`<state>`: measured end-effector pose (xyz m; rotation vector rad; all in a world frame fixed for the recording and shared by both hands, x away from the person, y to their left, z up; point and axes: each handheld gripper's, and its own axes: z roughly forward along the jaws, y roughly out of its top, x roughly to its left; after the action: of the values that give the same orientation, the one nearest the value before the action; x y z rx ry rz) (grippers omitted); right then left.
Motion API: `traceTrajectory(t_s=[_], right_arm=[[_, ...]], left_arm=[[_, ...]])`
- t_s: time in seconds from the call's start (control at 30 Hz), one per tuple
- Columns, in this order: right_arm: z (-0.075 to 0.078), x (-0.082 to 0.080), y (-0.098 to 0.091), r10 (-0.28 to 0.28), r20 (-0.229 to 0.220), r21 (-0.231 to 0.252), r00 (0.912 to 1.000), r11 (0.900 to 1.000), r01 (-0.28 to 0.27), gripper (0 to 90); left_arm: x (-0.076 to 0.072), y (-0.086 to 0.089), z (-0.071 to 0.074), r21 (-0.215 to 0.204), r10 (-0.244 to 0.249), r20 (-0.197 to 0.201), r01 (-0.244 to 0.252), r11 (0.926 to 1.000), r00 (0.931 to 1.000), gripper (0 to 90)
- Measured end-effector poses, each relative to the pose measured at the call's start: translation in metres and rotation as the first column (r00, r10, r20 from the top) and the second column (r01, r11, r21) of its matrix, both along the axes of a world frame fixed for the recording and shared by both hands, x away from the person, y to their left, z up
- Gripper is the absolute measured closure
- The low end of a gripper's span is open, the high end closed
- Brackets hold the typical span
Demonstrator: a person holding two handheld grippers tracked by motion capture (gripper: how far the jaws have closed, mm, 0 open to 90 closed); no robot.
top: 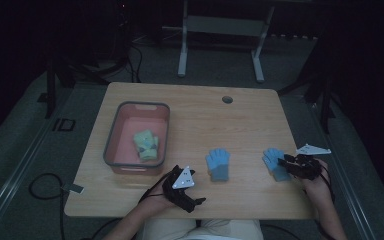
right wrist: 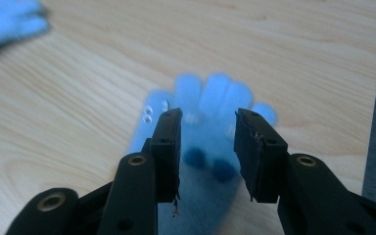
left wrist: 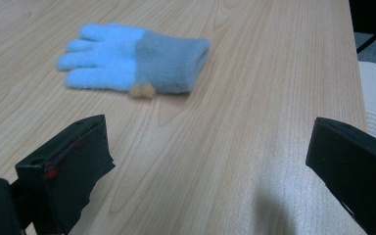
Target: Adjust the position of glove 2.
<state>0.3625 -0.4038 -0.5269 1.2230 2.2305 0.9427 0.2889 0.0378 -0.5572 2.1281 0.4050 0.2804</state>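
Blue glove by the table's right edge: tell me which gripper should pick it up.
Right. The right gripper already sits over that blue glove, jaws open astride it. The left gripper rests at the near edge, closer to the other blue glove.

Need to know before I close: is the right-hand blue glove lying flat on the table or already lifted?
Flat. The right blue glove lies spread on the table, fingers splayed, with the right gripper poised over it, jaws apart and not pinching it.

Dim lab: bare table [top: 195,107], cables [top: 42,182]

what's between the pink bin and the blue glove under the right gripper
In the high view, the other blue glove lies on the table between the pink bin and the right-hand blue glove, apart from both.
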Motion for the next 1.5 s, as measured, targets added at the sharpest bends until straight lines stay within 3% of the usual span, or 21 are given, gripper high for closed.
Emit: traceTrajectory(t_s=[0.2,0.33,0.5,0.73,0.83,1.0,1.17,1.23,1.37,1.5], right_arm=[[-0.009,0.002,0.000,-0.006,-0.016,-0.029,0.9999,0.9996,0.006,62.6],[-0.017,0.005,0.001,-0.004,-0.052,-0.047,0.9987,0.9989,0.002,64.9],[-0.016,0.005,0.005,-0.010,-0.080,-0.057,0.9967,0.9984,0.005,75.0],[-0.015,-0.001,0.021,-0.100,-0.054,-0.114,0.9936,0.9891,0.093,84.5],[-0.012,-0.001,0.024,-0.129,-0.062,-0.100,0.9897,0.9874,0.123,85.4],[0.017,-0.009,0.040,-0.159,-0.032,-0.043,0.9868,0.9866,0.157,85.6],[0.050,-0.019,0.065,-0.112,0.011,0.039,0.9937,0.9931,0.111,85.8],[0.058,-0.023,0.078,-0.092,0.025,0.042,0.9954,0.9950,0.091,85.8],[0.063,-0.029,0.101,-0.047,0.032,0.067,0.9984,0.9967,0.045,85.9],[0.057,-0.030,0.114,-0.001,0.021,0.084,0.9998,0.9964,-0.001,85.8]], left_arm=[[0.000,0.000,0.000,0.001,-0.003,-0.001,0.003,1.0000,1.0000,2.4],[-0.001,-0.001,0.000,-0.002,-0.001,-0.002,0.001,1.0000,1.0000,2.4],[-0.001,-0.001,0.000,0.005,-0.003,-0.001,0.003,1.0000,1.0000,2.4],[-0.001,-0.001,0.000,0.009,-0.003,0.002,0.003,1.0000,1.0000,2.4],[-0.001,-0.001,0.000,0.005,-0.002,0.002,0.002,1.0000,1.0000,2.4],[-0.001,-0.001,0.000,0.008,-0.004,0.005,0.004,1.0000,1.0000,2.4],[-0.001,-0.001,0.000,0.007,-0.003,0.004,0.003,1.0000,1.0000,2.4],[-0.001,-0.001,0.000,0.007,-0.004,0.008,0.004,1.0000,1.0000,2.4],[-0.001,-0.001,0.000,0.007,-0.005,0.008,0.004,1.0000,1.0000,2.4],[-0.001,-0.001,0.000,0.009,-0.007,0.009,0.006,0.9999,0.9999,2.4]])
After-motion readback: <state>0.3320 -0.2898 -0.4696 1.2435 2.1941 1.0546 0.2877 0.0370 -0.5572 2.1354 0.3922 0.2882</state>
